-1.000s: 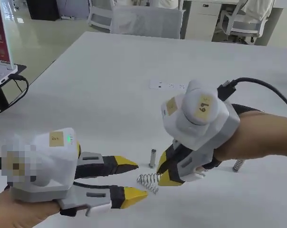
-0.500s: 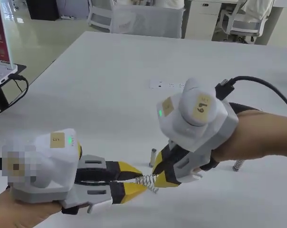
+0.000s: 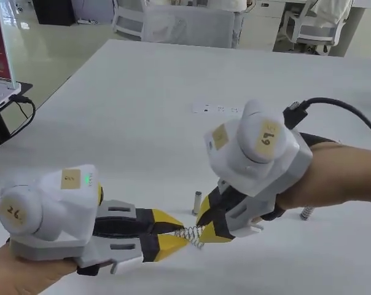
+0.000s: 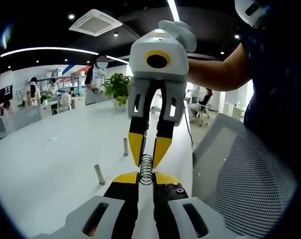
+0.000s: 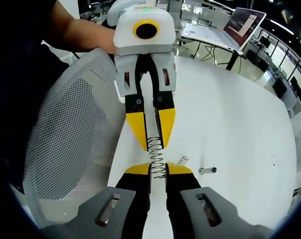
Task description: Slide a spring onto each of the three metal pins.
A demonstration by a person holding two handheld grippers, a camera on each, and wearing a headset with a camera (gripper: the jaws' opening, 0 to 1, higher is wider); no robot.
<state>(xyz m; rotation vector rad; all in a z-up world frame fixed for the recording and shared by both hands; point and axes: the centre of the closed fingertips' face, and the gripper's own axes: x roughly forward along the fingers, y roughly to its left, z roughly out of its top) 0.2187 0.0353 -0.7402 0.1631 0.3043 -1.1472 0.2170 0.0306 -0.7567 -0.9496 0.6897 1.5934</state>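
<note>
The left gripper [image 3: 180, 232] and the right gripper [image 3: 206, 230] each pinch one end of the thin silver wire spring [image 3: 191, 234] between them.

- Head view: bright, even, diffuse light. Shadows on the white table [image 3: 142, 110] are faint. Focus is sharp.
- Left gripper view: ceiling light strips [image 4: 46, 50] glare, and fisheye bends the edges.
- Right gripper view: well lit, same warp, and the spring [image 5: 157, 154] coils are crisp.

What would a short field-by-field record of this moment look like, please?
left gripper: shut on one end of the spring
right gripper: shut on the spring's other end
spring: held between the two grippers
pins: two upright on the table, both bare
second spring: lying loose on the table
</note>
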